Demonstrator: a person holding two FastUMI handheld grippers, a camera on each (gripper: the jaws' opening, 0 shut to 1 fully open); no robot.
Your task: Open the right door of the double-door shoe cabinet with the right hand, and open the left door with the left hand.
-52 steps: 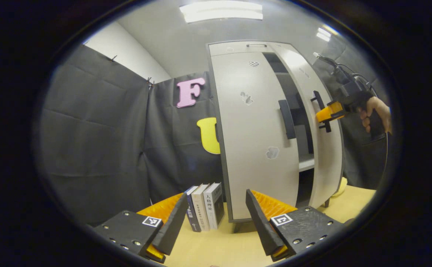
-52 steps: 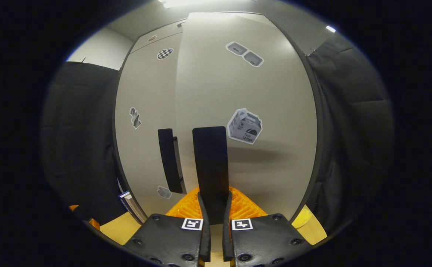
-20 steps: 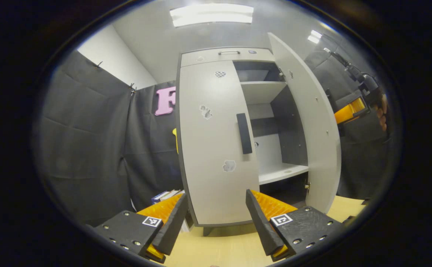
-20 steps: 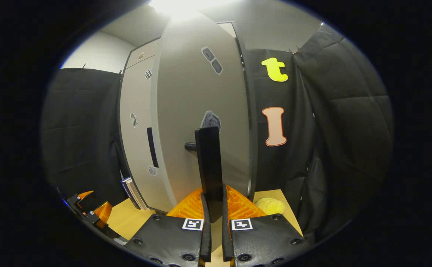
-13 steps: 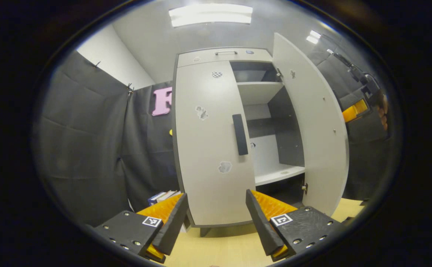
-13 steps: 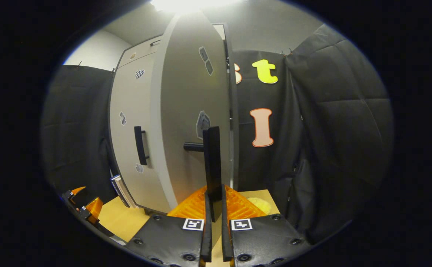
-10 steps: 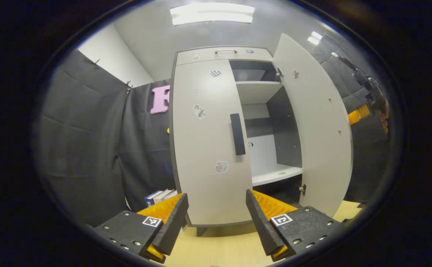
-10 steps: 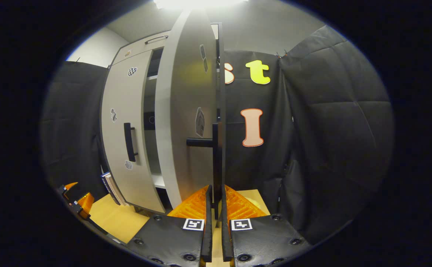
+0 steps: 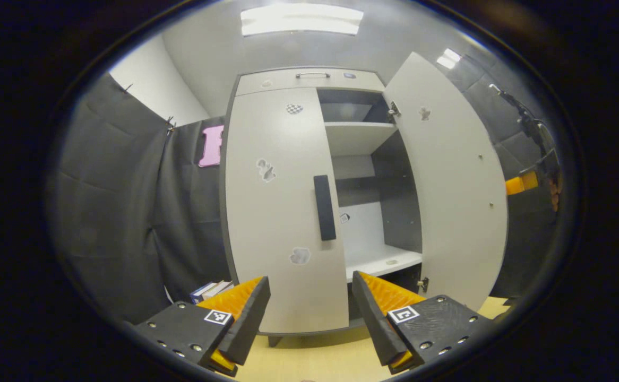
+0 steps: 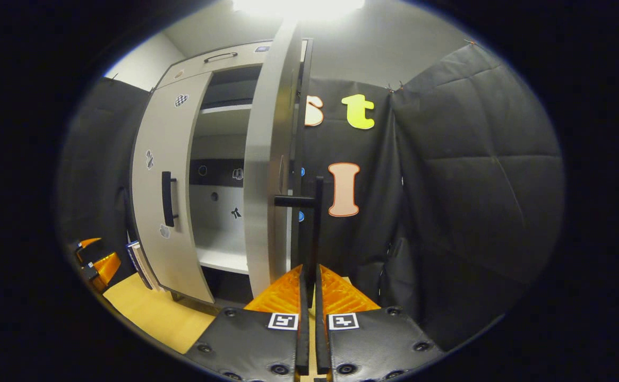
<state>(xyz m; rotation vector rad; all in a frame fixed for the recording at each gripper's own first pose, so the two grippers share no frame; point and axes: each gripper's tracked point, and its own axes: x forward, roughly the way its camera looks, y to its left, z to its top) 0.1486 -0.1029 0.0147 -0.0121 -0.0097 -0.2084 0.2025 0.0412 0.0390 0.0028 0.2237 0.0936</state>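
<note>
While the right tongs [image 10: 309, 297] clamp the right door's bar handle [image 10: 317, 223], that door [image 9: 447, 180] stands wide. Left tongs [image 9: 309, 313] gape before the closed left door [image 9: 277, 212]; its stiff vertical handle [image 9: 324, 208] looks the place to grip, and the light panel should swing easily.

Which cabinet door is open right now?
The right door, swung wide with the shelves showing; the right gripper is shut on its handle. The left door sits flush, handle untouched.
</note>
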